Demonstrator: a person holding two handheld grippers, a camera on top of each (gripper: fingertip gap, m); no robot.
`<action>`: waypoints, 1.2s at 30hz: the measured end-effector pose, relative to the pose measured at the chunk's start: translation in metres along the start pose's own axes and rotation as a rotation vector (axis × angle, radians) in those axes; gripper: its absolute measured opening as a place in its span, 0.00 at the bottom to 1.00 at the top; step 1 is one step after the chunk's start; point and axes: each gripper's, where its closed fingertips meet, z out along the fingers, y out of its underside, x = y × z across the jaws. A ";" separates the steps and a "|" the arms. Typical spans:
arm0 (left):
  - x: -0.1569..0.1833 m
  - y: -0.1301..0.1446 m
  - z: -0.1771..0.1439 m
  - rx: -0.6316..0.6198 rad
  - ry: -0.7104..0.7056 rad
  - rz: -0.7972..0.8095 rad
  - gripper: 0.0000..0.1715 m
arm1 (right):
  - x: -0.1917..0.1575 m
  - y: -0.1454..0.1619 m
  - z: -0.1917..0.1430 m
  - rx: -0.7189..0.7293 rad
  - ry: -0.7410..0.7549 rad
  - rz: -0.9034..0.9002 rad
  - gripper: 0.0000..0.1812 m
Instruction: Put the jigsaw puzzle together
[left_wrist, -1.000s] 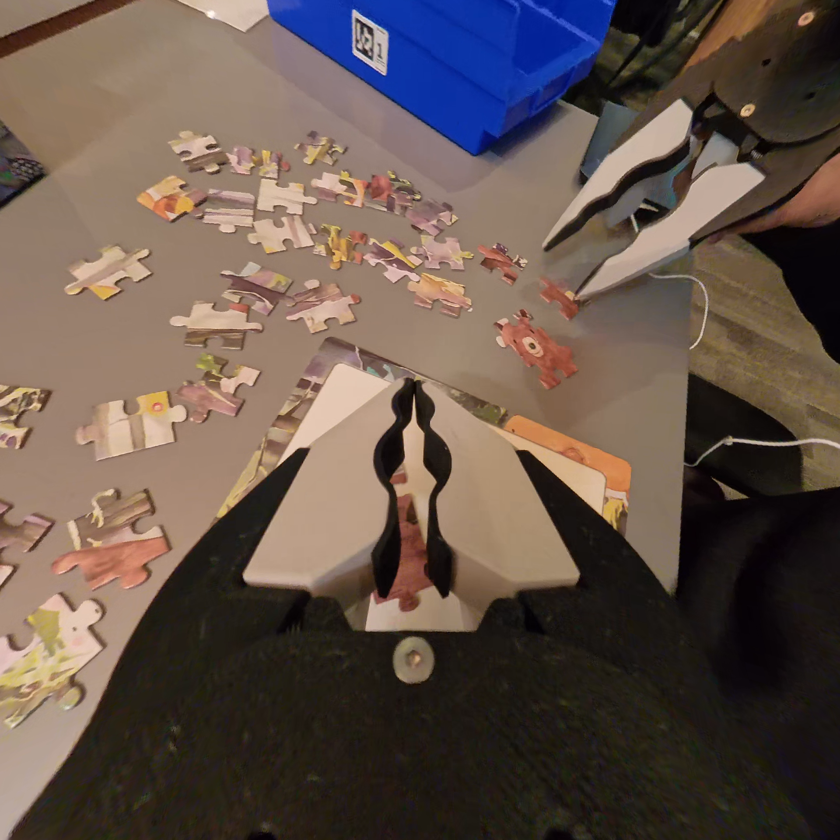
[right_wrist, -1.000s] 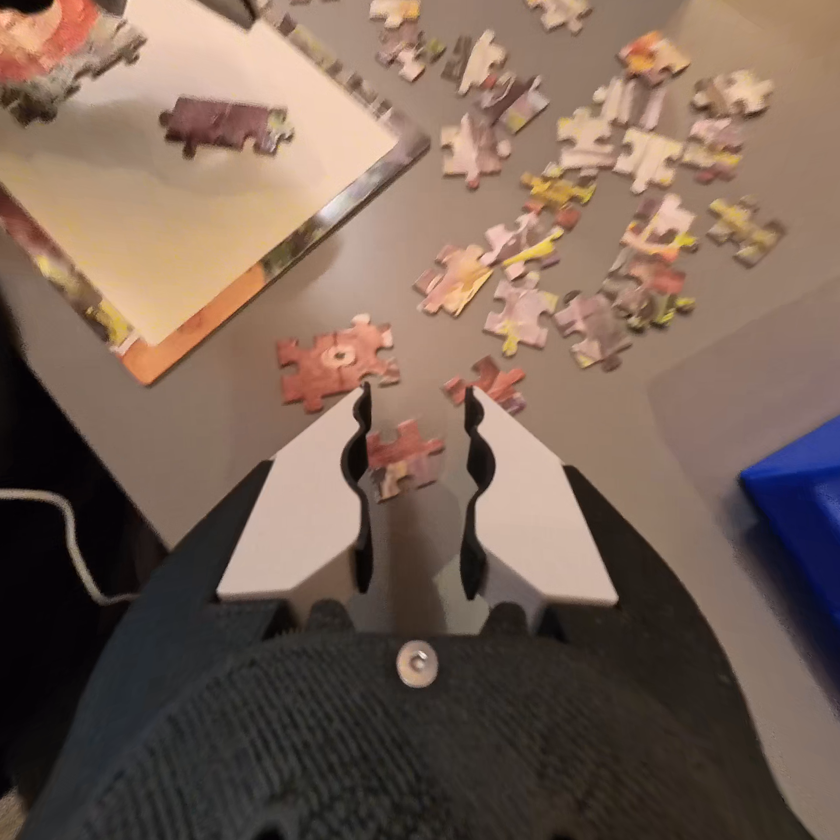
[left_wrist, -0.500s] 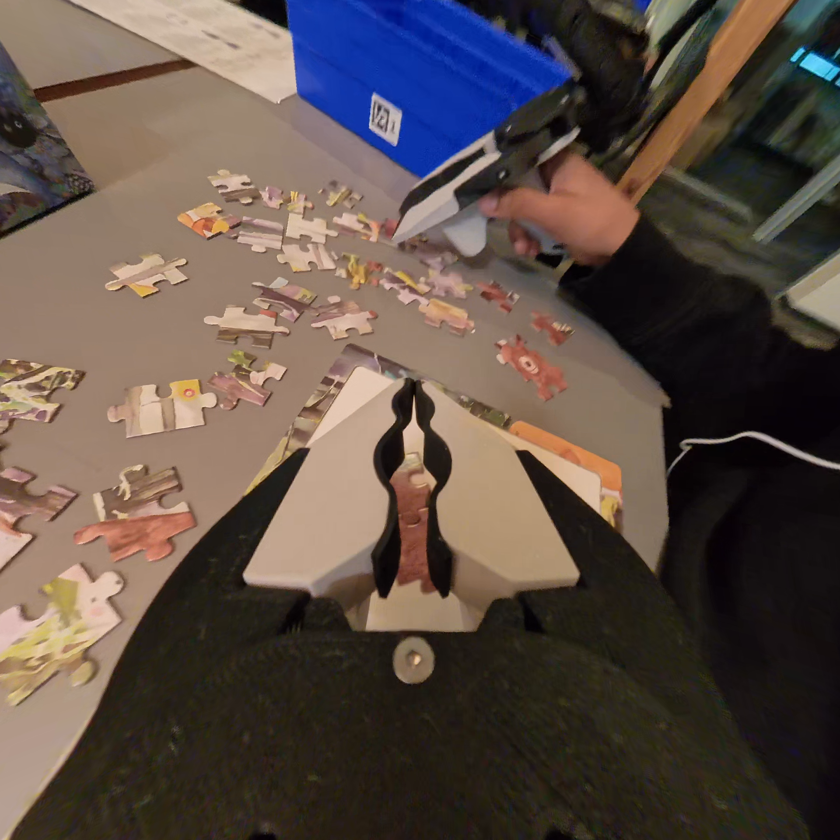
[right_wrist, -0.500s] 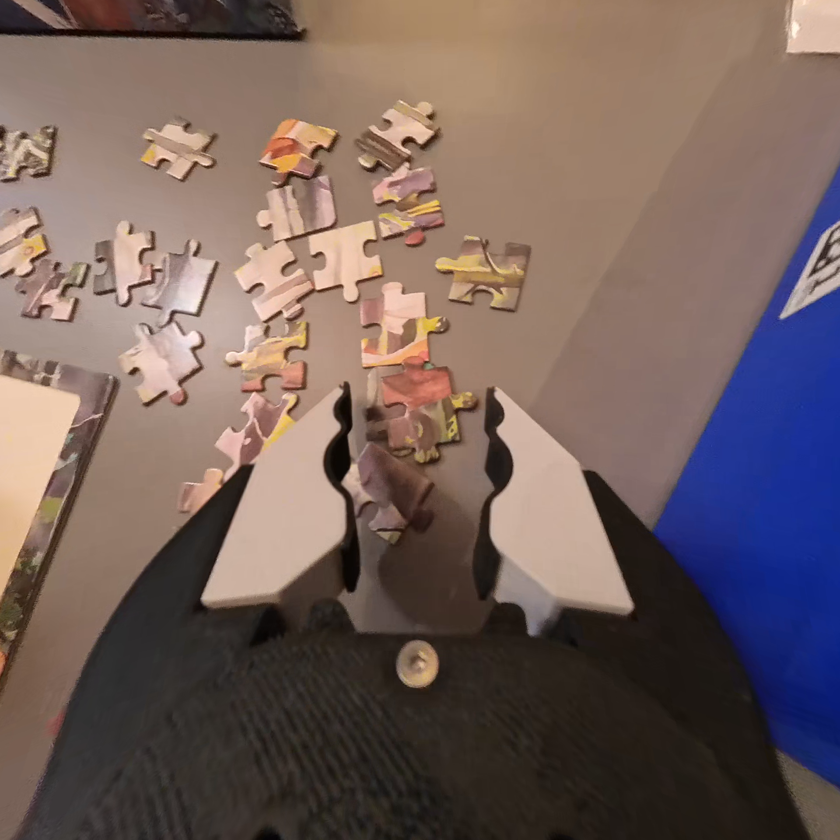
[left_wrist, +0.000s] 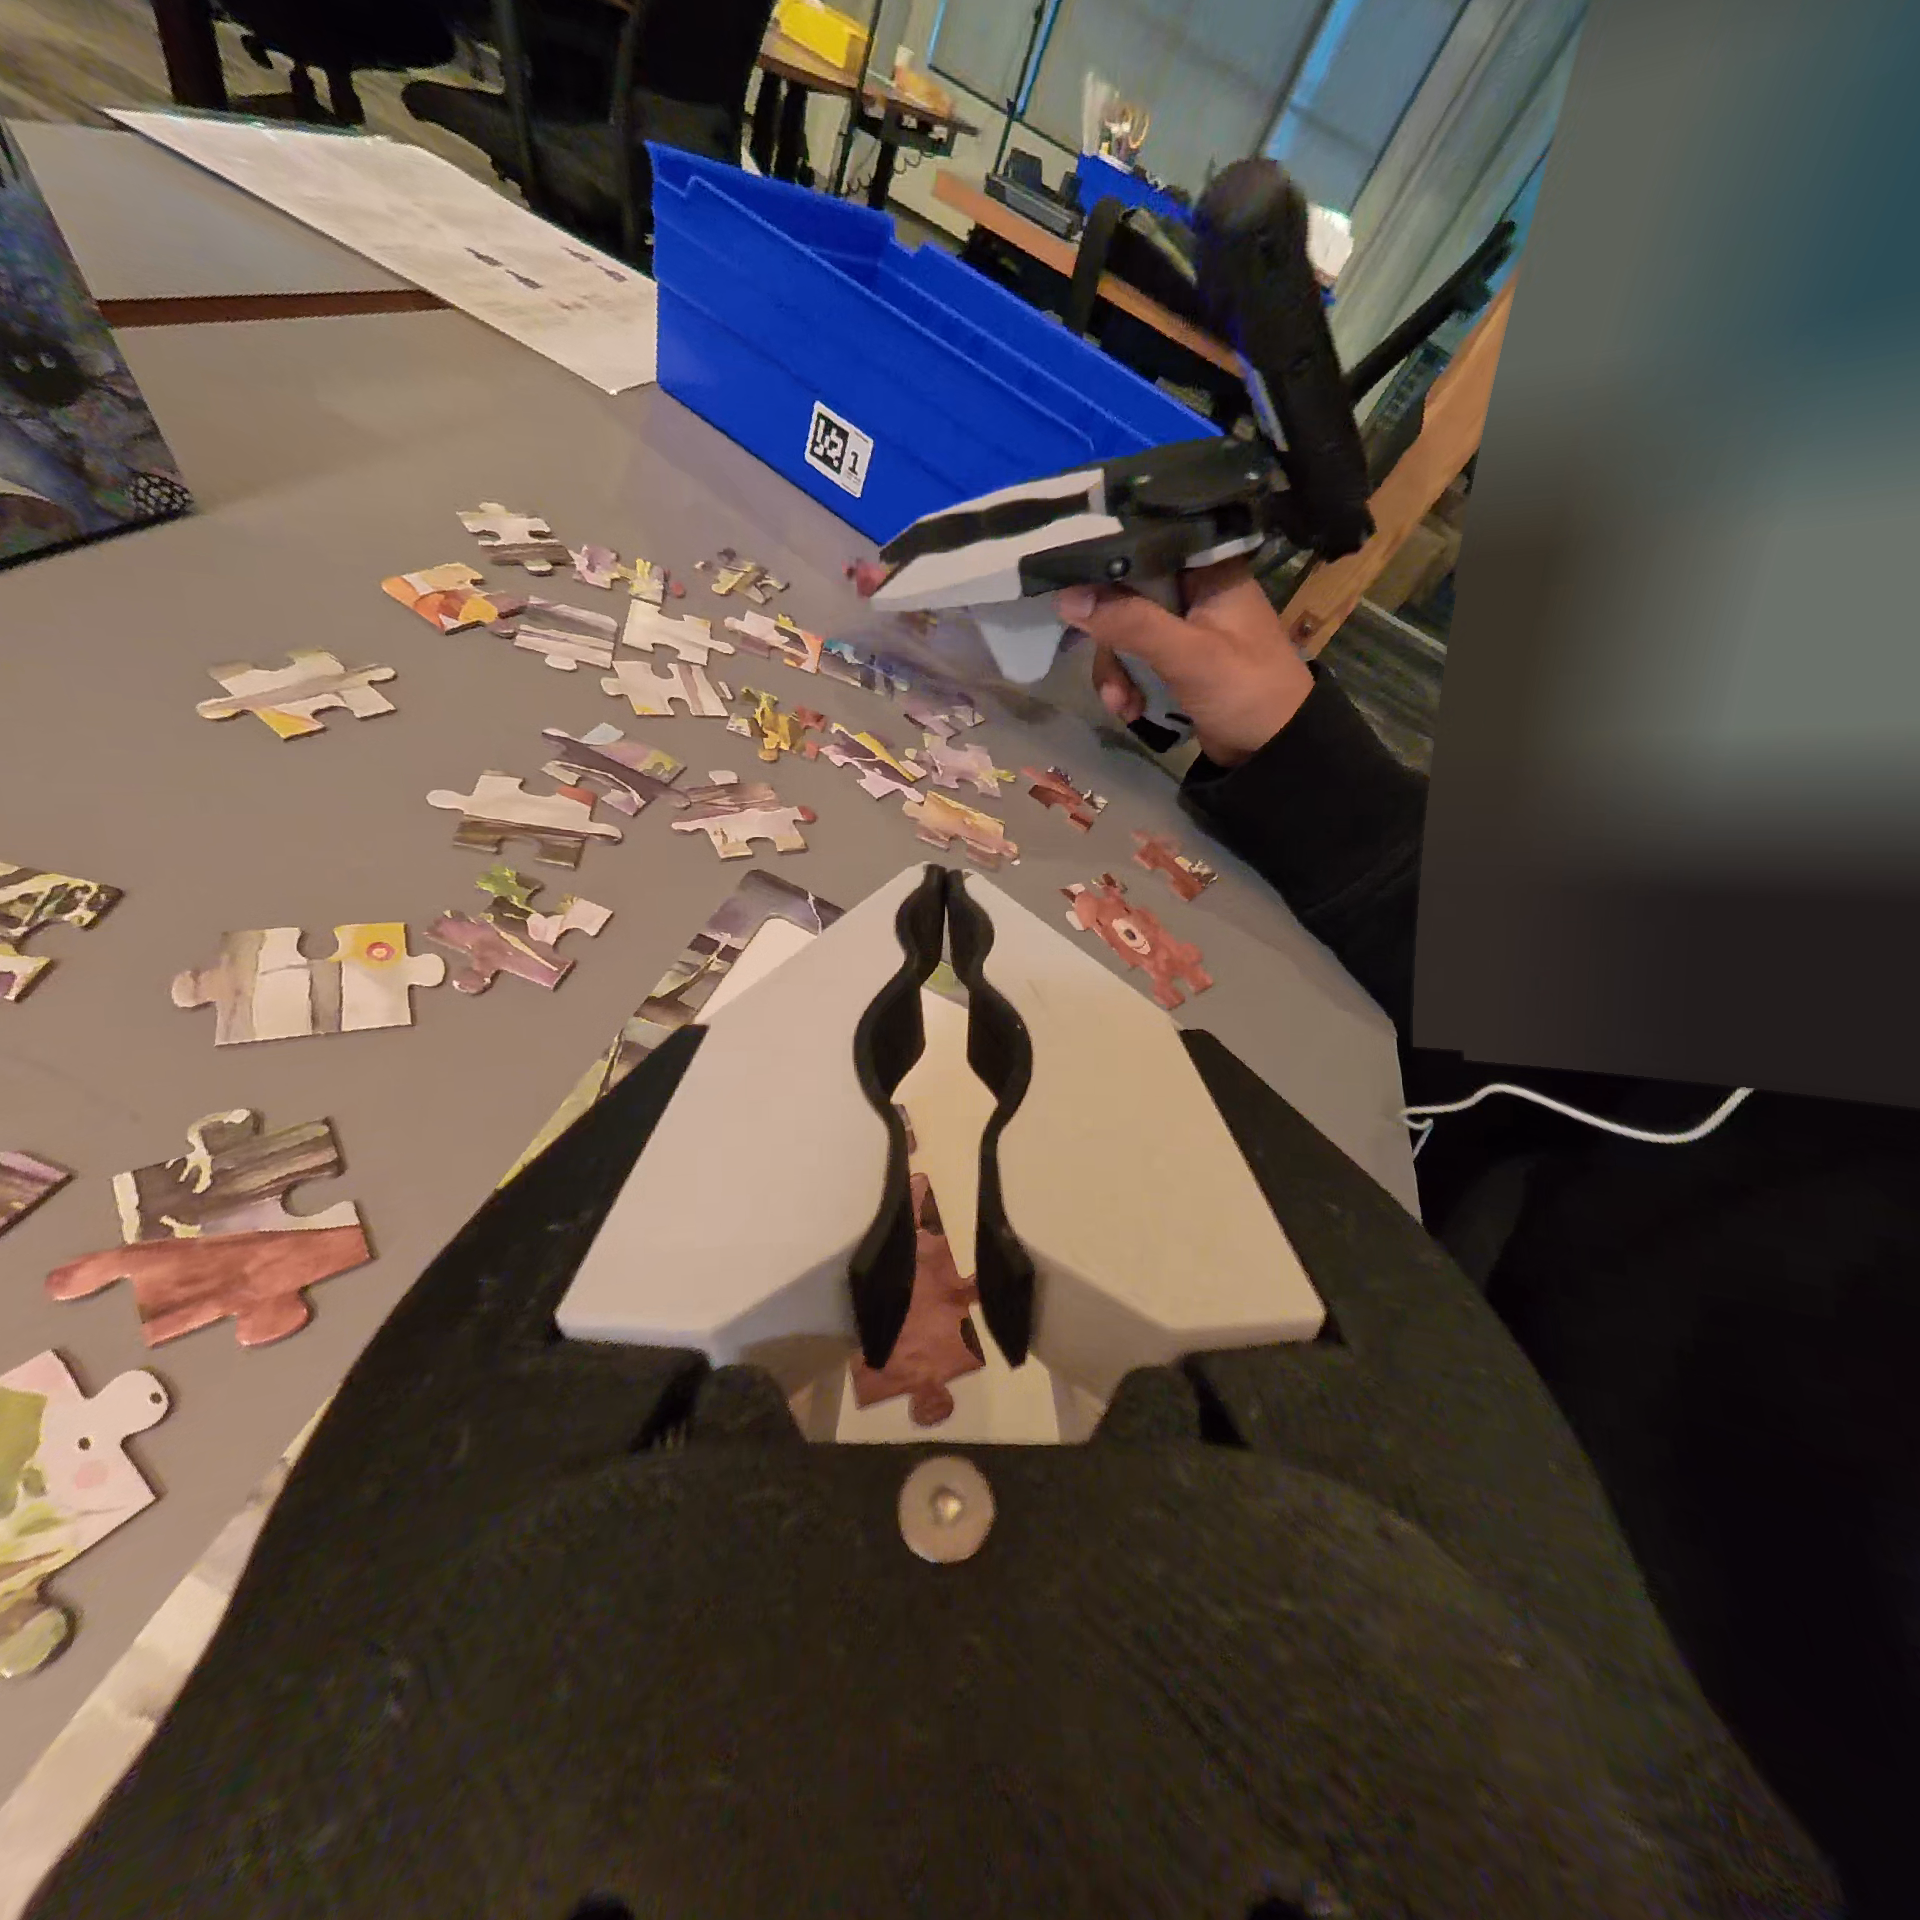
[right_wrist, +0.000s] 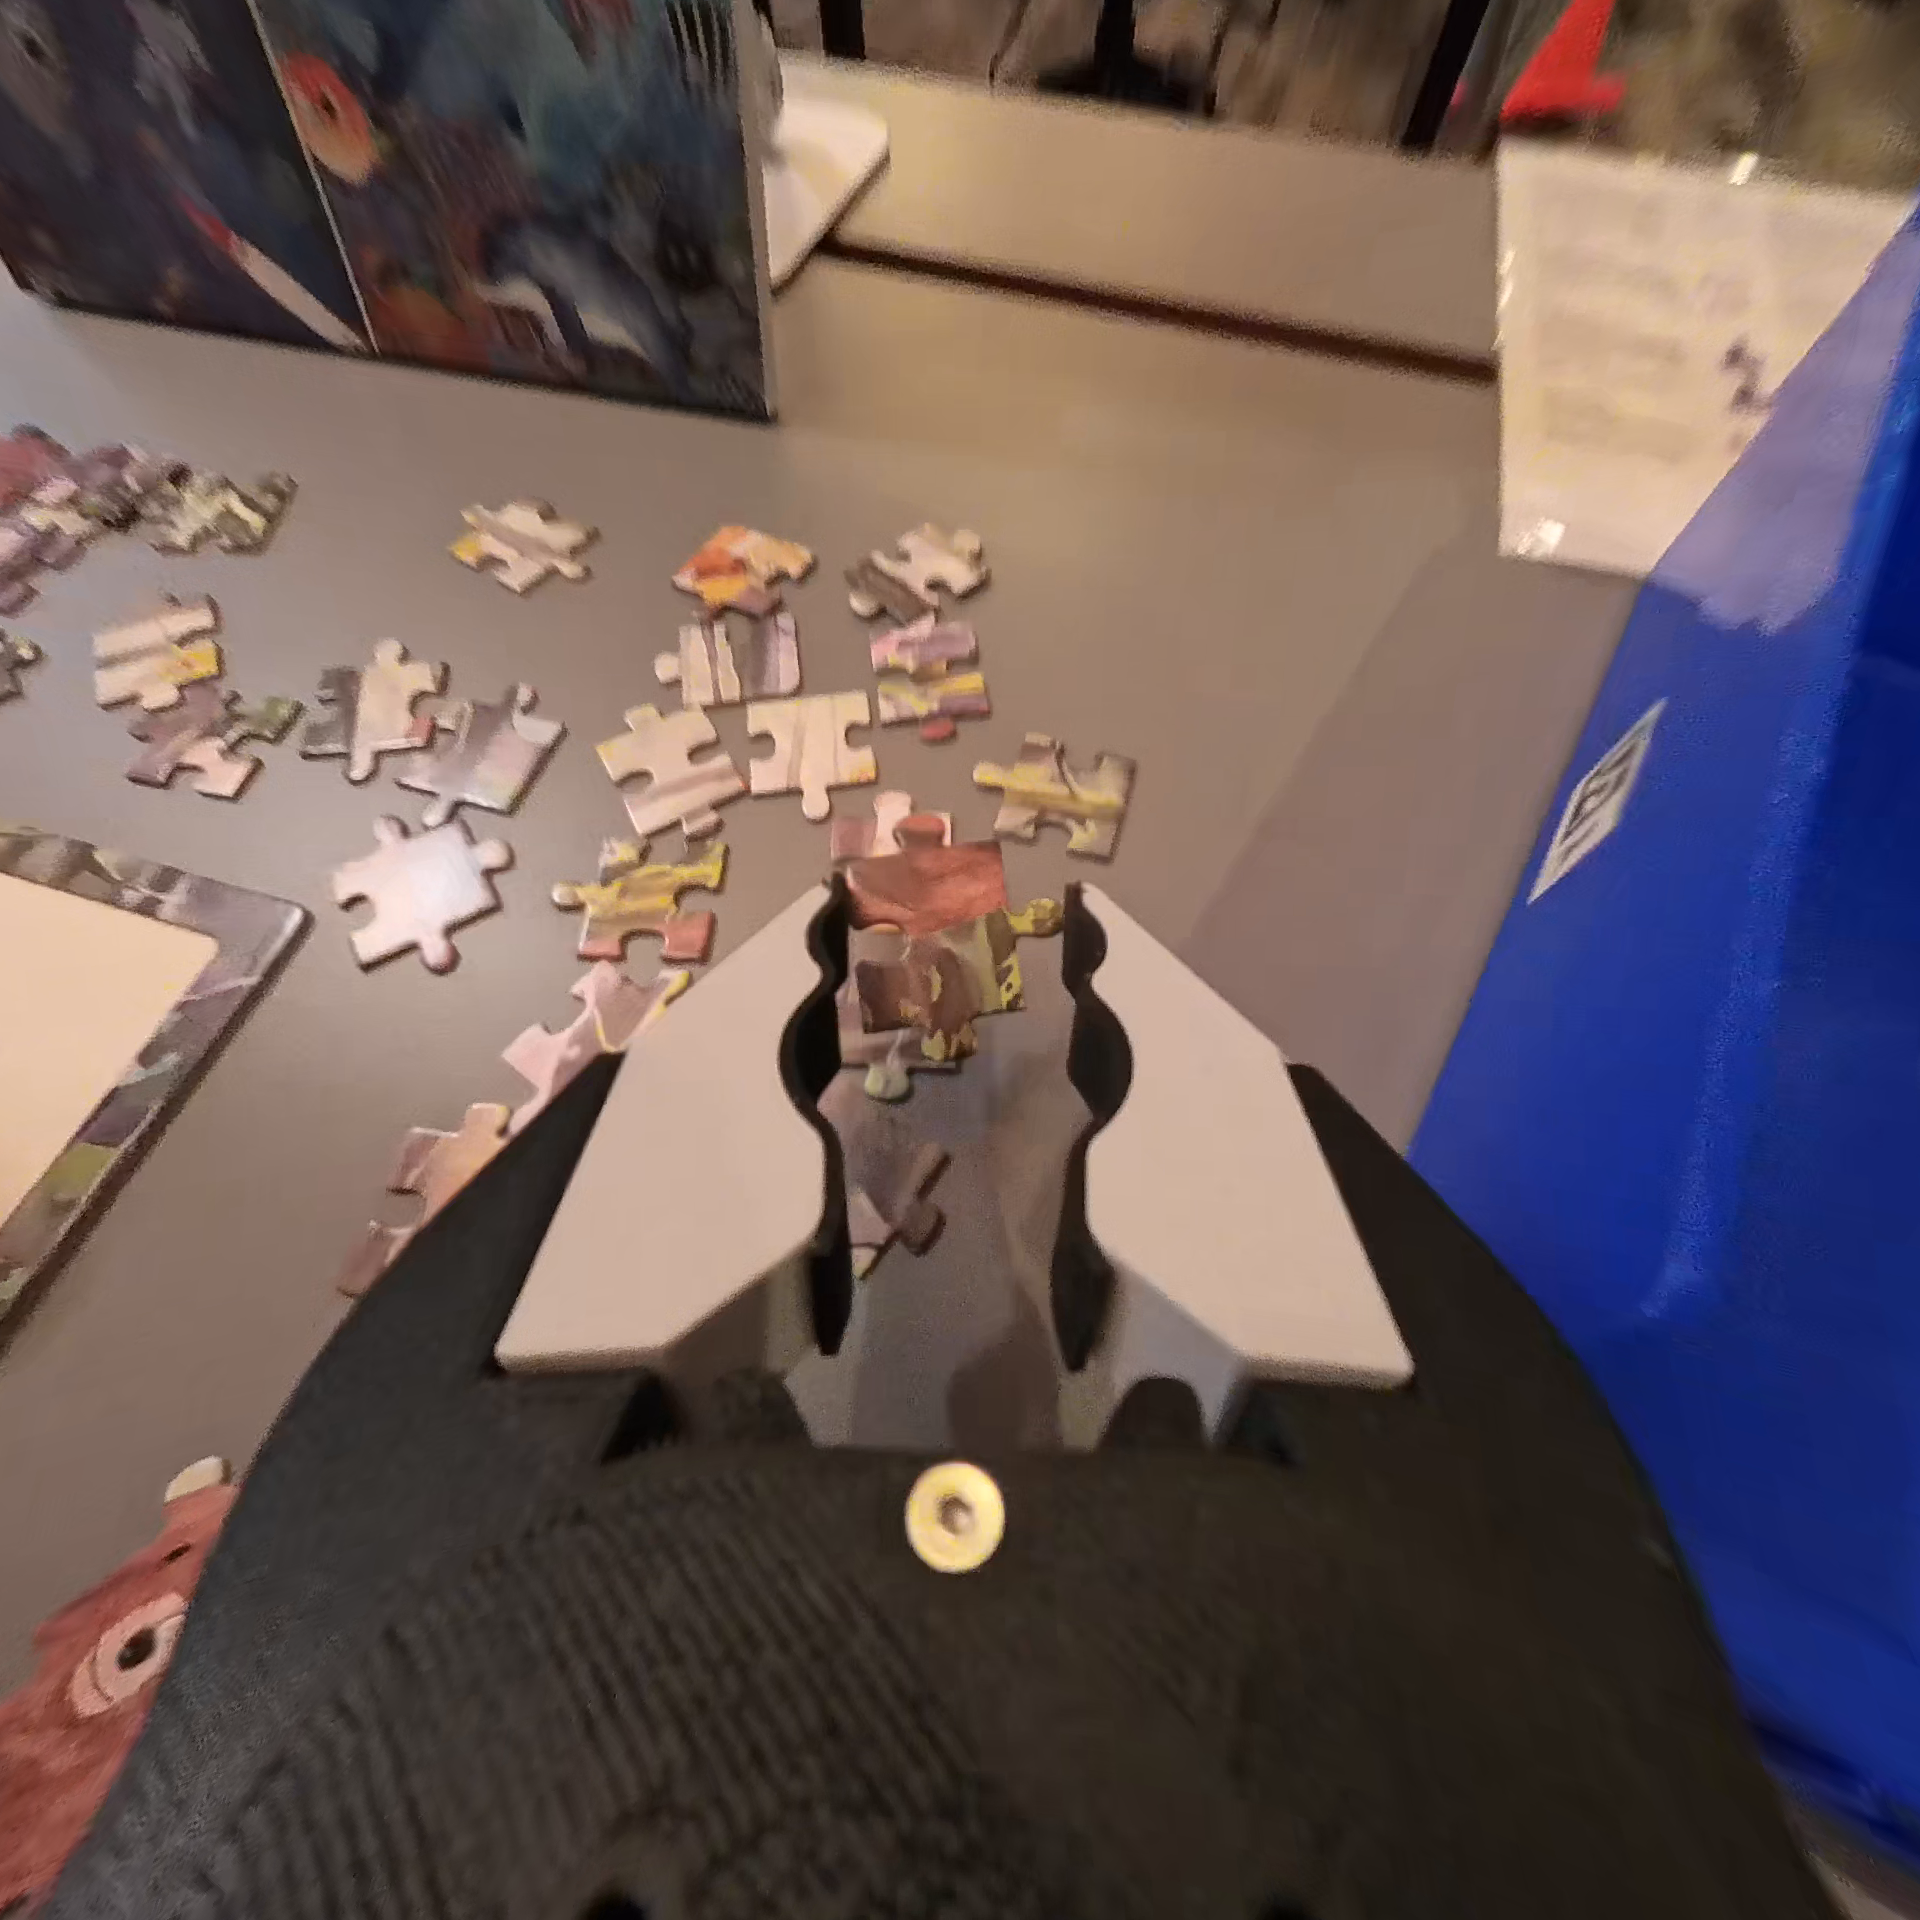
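Many loose puzzle pieces (left_wrist: 665, 686) lie spread over the grey table. The puzzle tray (left_wrist: 727, 940) with a patterned border lies under my left gripper (left_wrist: 948, 883), which is shut and empty. A brown piece (left_wrist: 930, 1320) lies on the tray's pale board below its fingers. My right gripper (right_wrist: 951, 894) is shut on a red-brown and olive piece (right_wrist: 925, 914), held by its edges above the other pieces. In the left wrist view the right gripper (left_wrist: 883, 577) hovers over the far pieces, near the blue bin. The tray corner (right_wrist: 208, 935) shows at left in the right wrist view.
A blue bin (left_wrist: 914, 343) stands at the back; it fills the right side of the right wrist view (right_wrist: 1714, 935). A dark puzzle box (right_wrist: 416, 177) stands far left. A brown bear piece (left_wrist: 1138, 940) lies by the table's right edge. A person's hand and dark sleeve (left_wrist: 1299, 790) reach in.
My right gripper left the table's right edge, moved over the far pieces near the bin, closed on a red-brown piece and lifted it. My left gripper stayed shut over the tray.
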 end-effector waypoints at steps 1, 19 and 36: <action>0.000 -0.001 -0.001 0.007 -0.003 0.004 0.00 | 0.000 -0.007 -0.005 0.044 0.004 -0.011 0.22; 0.003 -0.007 -0.008 0.042 0.030 0.061 0.00 | -0.017 -0.035 -0.024 0.210 -0.056 -0.096 0.21; 0.009 -0.007 -0.010 0.051 0.077 0.063 0.00 | -0.020 -0.035 -0.024 0.220 -0.094 -0.088 0.22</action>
